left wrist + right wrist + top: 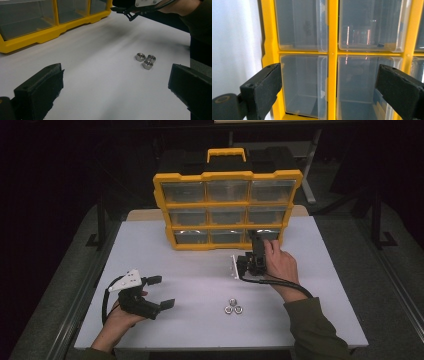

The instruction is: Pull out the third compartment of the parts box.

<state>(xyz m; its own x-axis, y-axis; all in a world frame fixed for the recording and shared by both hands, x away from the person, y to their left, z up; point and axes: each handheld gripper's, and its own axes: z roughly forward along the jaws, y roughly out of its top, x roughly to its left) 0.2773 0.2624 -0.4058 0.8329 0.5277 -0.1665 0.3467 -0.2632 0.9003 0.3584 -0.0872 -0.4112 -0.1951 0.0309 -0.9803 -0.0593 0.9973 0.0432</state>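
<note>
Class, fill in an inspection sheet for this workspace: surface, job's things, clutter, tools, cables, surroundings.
Surface: white table, bare in the middle.
Job's things: yellow drawer organizer upright at the back, clear drawers shut; three metal nuts clustered near the front.
Clutter: nothing seen.
Tools: left tool open, lying low at front left; right tool open, at the bottom right drawer.
Cables: one black cable trails from the right tool.
Surroundings: dark, grey floor.
</note>
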